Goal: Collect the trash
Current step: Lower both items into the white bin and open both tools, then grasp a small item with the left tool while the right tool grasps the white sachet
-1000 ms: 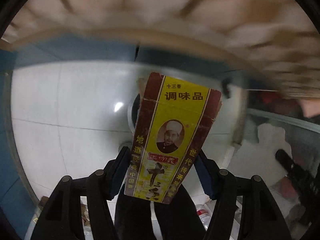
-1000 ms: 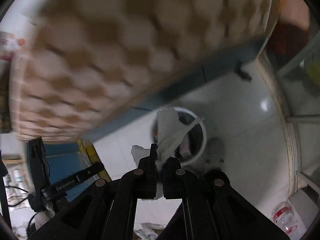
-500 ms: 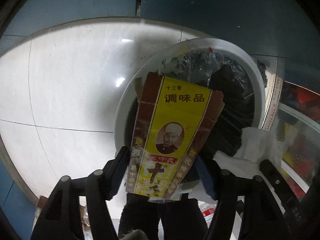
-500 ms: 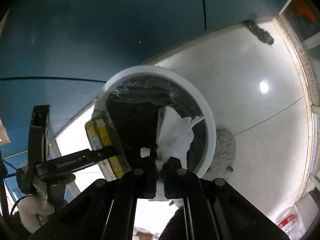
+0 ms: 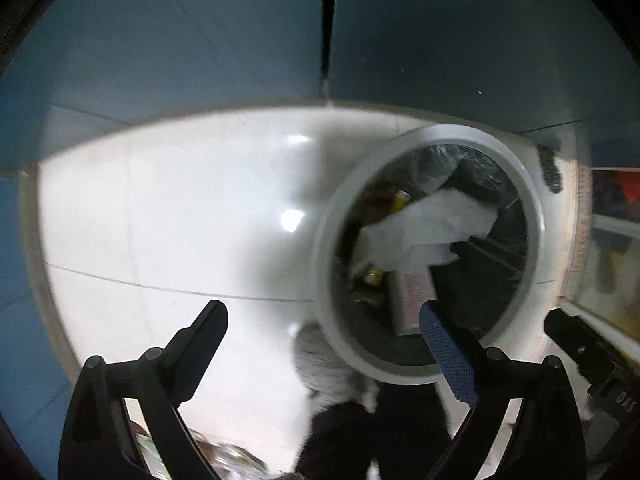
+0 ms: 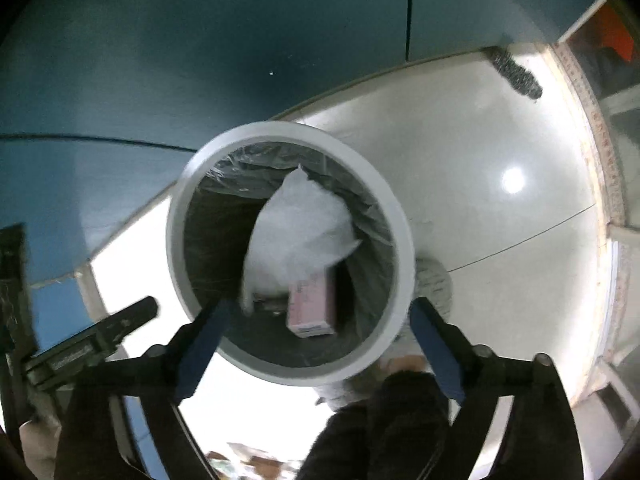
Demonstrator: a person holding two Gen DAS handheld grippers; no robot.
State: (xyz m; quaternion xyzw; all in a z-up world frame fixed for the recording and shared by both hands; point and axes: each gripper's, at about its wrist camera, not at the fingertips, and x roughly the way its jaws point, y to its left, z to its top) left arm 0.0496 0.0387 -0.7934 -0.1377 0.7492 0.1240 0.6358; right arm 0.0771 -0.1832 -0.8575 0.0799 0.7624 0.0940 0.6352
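A white round trash bin (image 5: 326,240) with a dark liner stands on the white tiled floor, seen from above. Inside it lie a crumpled white tissue (image 5: 424,232), a yellow seasoning box (image 5: 400,200) mostly hidden under the tissue, and a pink box (image 5: 412,300). My left gripper (image 5: 326,320) is open and empty, to the left of and above the bin. In the right wrist view the bin (image 6: 404,240), tissue (image 6: 300,232) and pink box (image 6: 312,304) show below my right gripper (image 6: 316,316), which is open and empty directly over the bin.
Blue cabinet fronts (image 5: 240,40) rise behind the bin. A grey fuzzy slipper (image 6: 434,280) sits beside the bin on the floor. A dark scrubber (image 6: 514,72) lies by the wall. The other gripper's black arm (image 6: 92,340) shows at left.
Both grippers opened. The yellow seasoning box left my left gripper and the white tissue left my right gripper; both now lie in the bin. The left view shifted left of the bin.
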